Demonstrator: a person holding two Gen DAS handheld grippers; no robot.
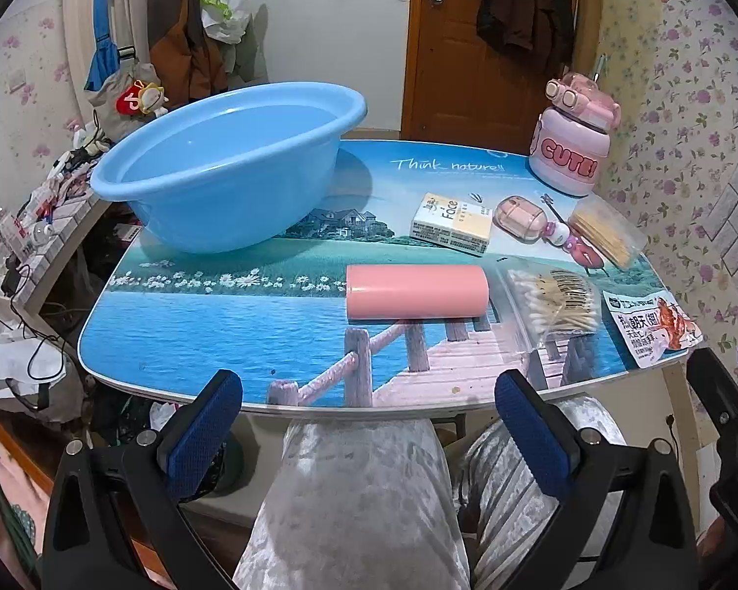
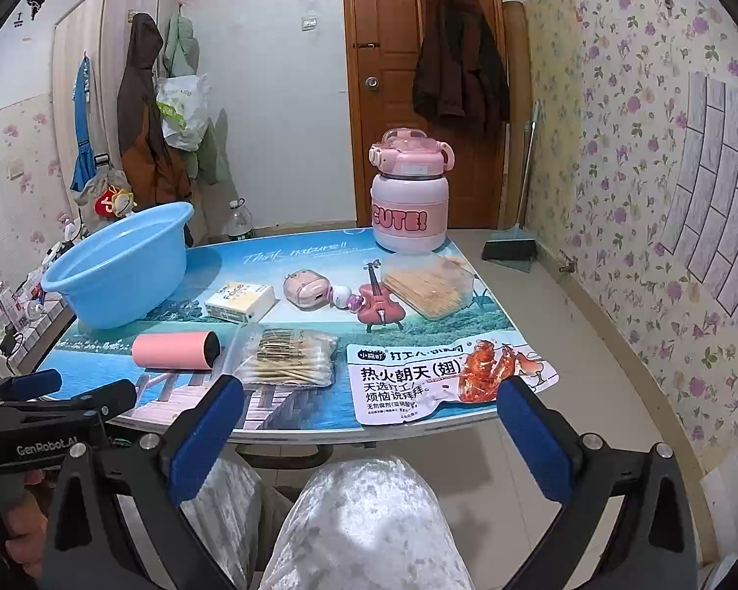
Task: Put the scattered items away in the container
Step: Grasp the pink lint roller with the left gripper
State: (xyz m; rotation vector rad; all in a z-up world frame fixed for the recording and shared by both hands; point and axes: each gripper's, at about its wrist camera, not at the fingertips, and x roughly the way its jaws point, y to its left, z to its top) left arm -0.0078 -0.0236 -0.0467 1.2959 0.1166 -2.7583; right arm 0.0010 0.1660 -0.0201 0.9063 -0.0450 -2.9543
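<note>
Blue basin [image 1: 226, 162] sits empty at 10 o'clock on table [image 1: 197, 334]. Pink roll [image 1: 416, 291] dead ahead at 12 of left gripper [image 1: 369, 435], long axis crosswise; left nearer. Snack packet [image 2: 447, 376] at 12 of right gripper [image 2: 369, 440]. Both grippers released, jaws wide, holding nothing. Readable: "CUTE!" on bottle [image 2: 408, 196], "Face" on tissue pack [image 1: 451, 222], "Think nature!!" on tabletop. Swab bag [image 2: 290, 356] label, probably barcode.
</note>
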